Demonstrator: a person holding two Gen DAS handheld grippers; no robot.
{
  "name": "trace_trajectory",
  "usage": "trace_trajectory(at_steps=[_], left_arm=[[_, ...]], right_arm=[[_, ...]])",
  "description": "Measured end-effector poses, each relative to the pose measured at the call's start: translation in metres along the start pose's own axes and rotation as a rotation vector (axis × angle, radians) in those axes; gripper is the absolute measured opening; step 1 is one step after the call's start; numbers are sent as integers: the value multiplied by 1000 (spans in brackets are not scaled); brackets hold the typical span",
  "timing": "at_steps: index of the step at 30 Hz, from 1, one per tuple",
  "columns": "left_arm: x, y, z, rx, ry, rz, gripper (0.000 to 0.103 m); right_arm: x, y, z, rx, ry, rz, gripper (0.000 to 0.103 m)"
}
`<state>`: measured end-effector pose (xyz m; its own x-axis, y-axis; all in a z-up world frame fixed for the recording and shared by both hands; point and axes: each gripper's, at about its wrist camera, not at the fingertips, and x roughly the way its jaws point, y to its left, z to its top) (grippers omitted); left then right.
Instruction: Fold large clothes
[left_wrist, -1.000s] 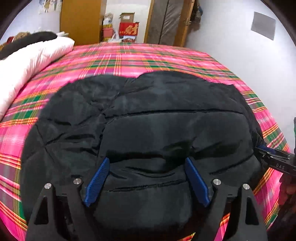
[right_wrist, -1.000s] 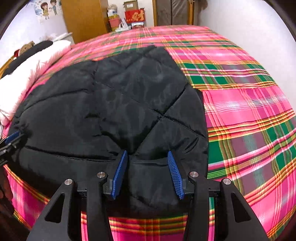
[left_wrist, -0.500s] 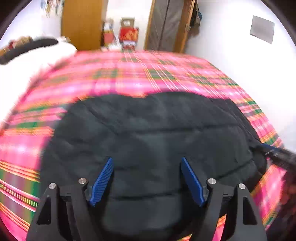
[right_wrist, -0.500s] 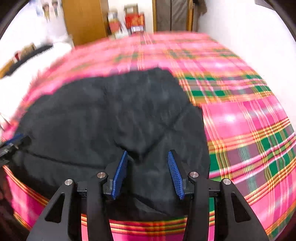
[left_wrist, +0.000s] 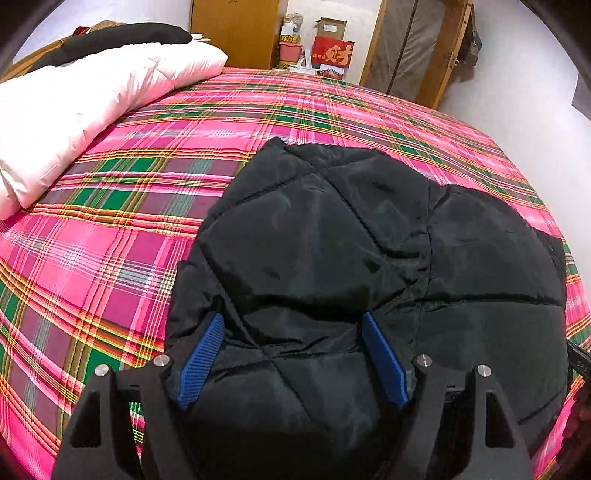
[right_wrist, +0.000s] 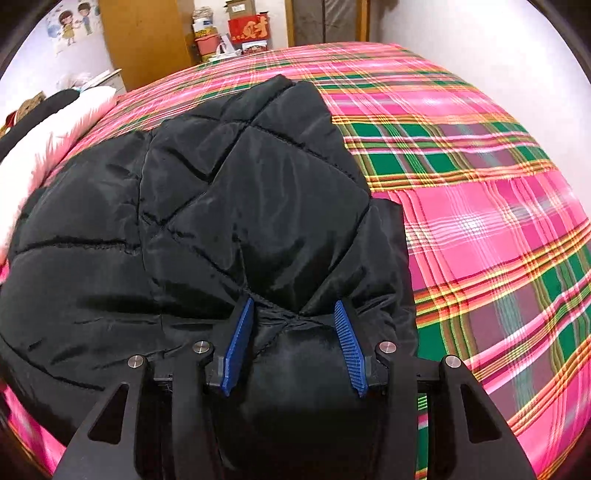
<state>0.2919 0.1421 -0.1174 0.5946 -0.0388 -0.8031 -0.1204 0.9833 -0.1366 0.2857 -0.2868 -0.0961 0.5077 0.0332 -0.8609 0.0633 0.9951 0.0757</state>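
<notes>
A black quilted puffer jacket (left_wrist: 369, 258) lies in a folded heap on the pink plaid bed (left_wrist: 110, 229); it also fills the right wrist view (right_wrist: 221, 206). My left gripper (left_wrist: 291, 332) is open, its blue pads spread over the jacket's near left part, with fabric bulging between them. My right gripper (right_wrist: 293, 314) is open too, its pads either side of a bunched fold at the jacket's near right edge. Whether the pads press the fabric is unclear. The right gripper's tip shows at the left view's right edge (left_wrist: 578, 360).
A white duvet (left_wrist: 74, 110) with a dark garment on it lies along the bed's left side. A wooden wardrobe (left_wrist: 232, 29), boxes (left_wrist: 328, 48) and a door stand beyond the bed's far end. A white wall (right_wrist: 480, 44) runs along the right.
Both grippers swung over the jacket; the jacket now looks narrower and more bunched, with more plaid bed bare on the left. Both stayed open.
</notes>
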Motion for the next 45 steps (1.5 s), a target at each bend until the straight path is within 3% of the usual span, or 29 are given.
trace_trajectory(at_steps=[2,5,8,11,14,17,40,45], left_arm=[[-12,-1,2,2,-3,17,76],[-37,-5,16,11,-95,-13,75],[-36,-9,35,47,-162,-8,75],[-8,-7,42,71,-120,36,75],[17,0,40,45,-68,14,76],[20,0,42,46,-72,5,77],[26,-5,34,56,-88,20,79],[10,-8,37,75,-99,44,77]], right_arm=[[-13,1,7,20,-15,3,46],[-45,10,17,4,-116,50,46],[-45,30,37,-42,-145,86,46],[-15,43,54,-77,-114,51,46],[23,32,59,-49,-65,18,45],[37,23,54,-27,-87,23,45],[48,18,46,-24,-134,35,44],[20,24,50,-68,-139,8,46]])
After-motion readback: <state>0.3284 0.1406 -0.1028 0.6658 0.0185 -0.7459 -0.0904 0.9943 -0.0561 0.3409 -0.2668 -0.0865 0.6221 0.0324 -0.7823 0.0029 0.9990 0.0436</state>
